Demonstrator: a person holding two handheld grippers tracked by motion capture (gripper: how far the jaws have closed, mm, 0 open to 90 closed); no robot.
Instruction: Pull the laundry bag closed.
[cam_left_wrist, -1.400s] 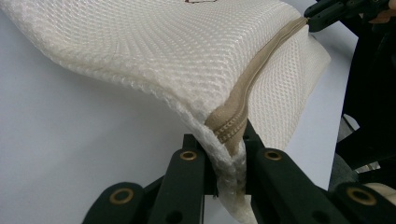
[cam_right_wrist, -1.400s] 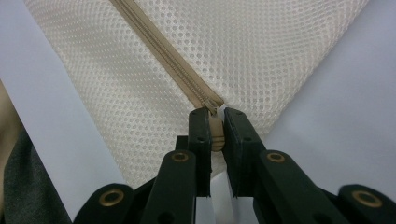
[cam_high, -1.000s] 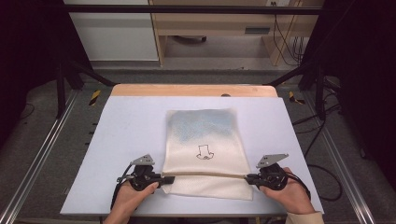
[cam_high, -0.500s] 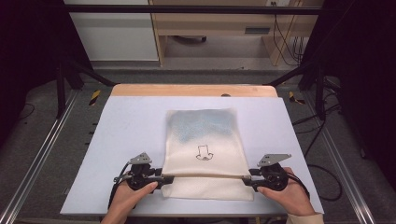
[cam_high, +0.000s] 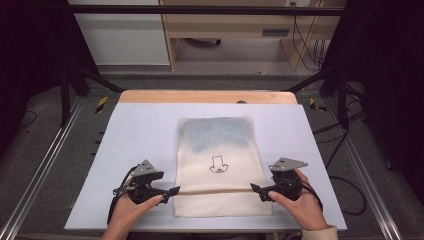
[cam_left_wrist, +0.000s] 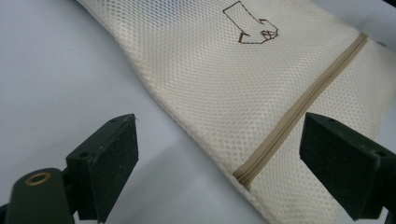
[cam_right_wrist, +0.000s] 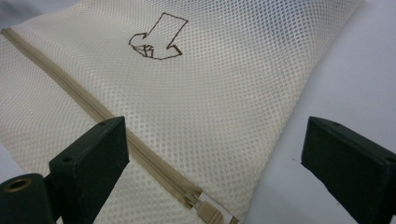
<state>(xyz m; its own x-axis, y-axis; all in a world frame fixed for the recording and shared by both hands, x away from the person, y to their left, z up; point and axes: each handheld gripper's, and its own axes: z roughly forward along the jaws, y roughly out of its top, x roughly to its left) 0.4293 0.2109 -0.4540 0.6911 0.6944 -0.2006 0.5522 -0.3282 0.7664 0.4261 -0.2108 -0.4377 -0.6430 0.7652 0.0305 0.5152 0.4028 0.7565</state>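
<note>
Mesh bag (cam_high: 220, 165) released; both fingers just opened.

A lab: black-framed rig (cam_high: 75, 80), cables (cam_high: 302, 40), test table (cam_high: 140, 130).

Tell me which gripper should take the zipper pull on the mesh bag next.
Right. The zipper pull lies just ahead of the right gripper, between its open jaws; the left gripper faces the mesh bag's other edge.

pale table (cam_high: 145, 130) bears a flat mesh bag (cam_high: 220, 165).
</note>
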